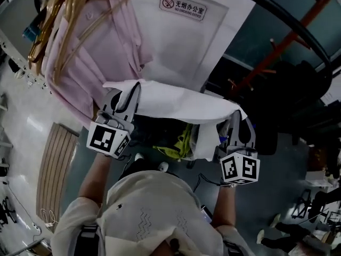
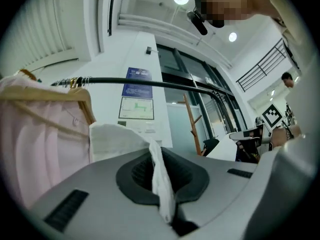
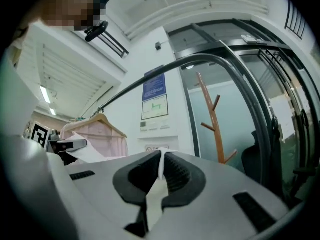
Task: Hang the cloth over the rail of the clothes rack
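Head view: the left gripper and right gripper each pinch a corner of the white cloth, which is stretched between them, apart from the black rail and beside a pink shirt on hangers. A wall sign reads "无烟办公室 NO SMOKING OFFICE".

Left gripper view: the jaws are clamped on a cloth fold, with the rail above.

Right gripper view: the jaws are closed on the cloth's edge. The print on a blue poster is too small to read.

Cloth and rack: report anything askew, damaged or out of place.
Nothing stands out. The white cloth spans flat between the left tool and right tool, each shut on an edge, not yet over the rail; the pink shirt hangs on its hanger.
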